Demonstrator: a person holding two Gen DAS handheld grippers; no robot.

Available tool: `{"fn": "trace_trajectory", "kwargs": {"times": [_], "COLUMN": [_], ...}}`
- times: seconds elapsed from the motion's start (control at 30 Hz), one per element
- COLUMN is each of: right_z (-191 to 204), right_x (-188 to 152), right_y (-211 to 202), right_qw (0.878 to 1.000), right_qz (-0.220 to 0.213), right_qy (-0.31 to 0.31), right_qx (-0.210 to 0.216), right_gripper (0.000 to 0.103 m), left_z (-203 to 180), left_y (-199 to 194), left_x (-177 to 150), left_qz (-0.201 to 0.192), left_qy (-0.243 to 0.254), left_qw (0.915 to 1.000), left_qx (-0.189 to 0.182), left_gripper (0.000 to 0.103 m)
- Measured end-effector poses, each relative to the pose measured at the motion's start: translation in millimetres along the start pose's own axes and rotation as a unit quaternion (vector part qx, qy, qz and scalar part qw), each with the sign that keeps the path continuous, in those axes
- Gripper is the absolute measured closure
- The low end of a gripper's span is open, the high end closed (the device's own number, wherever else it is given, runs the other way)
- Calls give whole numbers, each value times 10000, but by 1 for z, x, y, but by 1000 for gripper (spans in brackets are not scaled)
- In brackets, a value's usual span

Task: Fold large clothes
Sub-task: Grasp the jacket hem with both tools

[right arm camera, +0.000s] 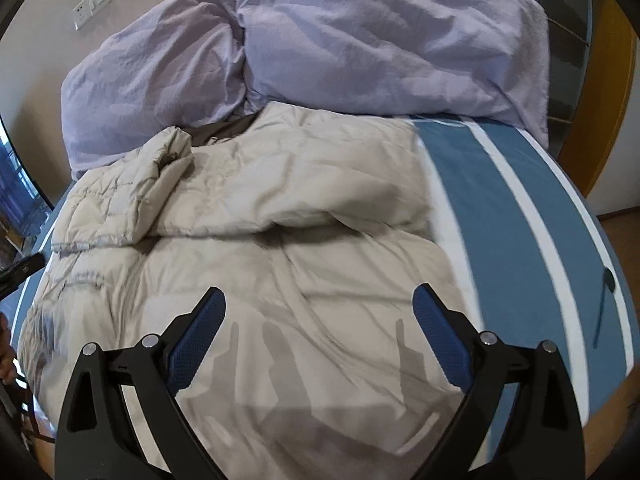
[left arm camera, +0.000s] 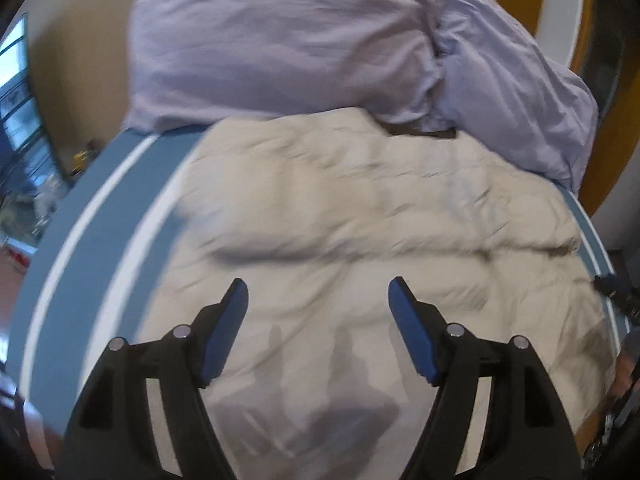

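Your left gripper (left arm camera: 318, 292) sits at the bottom centre of its frame with its blue pads (left arm camera: 224, 328) spread wide, holding nothing, above the beige puffy coat (left arm camera: 360, 216). That coat fills the middle of the frame, lying on the blue bedsheet with white stripes (left arm camera: 80, 248) showing along the left edge. The lavender duvet (left arm camera: 280, 40) is heaped across the top. In the right wrist view, one part of the coat is folded over at the left centre, near the duvet (right arm camera: 360, 32) at the top. Your right gripper (right arm camera: 318, 300) is at the bottom centre, fingers likewise spread and empty over the coat (right arm camera: 280, 200), with the striped sheet (right arm camera: 500, 220) at the right.
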State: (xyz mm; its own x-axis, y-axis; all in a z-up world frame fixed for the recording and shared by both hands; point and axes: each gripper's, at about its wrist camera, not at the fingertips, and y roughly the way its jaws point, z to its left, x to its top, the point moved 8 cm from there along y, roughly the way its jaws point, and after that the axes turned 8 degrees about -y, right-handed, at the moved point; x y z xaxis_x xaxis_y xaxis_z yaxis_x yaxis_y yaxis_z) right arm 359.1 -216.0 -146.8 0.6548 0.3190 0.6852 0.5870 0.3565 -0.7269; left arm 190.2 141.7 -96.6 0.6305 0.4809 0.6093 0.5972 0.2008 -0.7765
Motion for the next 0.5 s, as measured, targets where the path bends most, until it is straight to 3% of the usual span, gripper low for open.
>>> {"fn": "trace_trajectory", "kwargs": {"times": [0.23, 0.5], "right_z": [-38, -61], "right_x": [-44, -99], "right_y": [-28, -44], "right_qw": [9997, 9974], "right_qz": [151, 428], "right_qy": [178, 472], "right_qx": [61, 323], "right_gripper": [6, 7], "left_z": [94, 116], "left_y": [-32, -41], "left_x": [-44, -80], "left_qz": [183, 389], "left_qy": [-505, -764], "left_qw": [9985, 9960], "left_qx": [113, -258], "left_gripper": [30, 30]}}
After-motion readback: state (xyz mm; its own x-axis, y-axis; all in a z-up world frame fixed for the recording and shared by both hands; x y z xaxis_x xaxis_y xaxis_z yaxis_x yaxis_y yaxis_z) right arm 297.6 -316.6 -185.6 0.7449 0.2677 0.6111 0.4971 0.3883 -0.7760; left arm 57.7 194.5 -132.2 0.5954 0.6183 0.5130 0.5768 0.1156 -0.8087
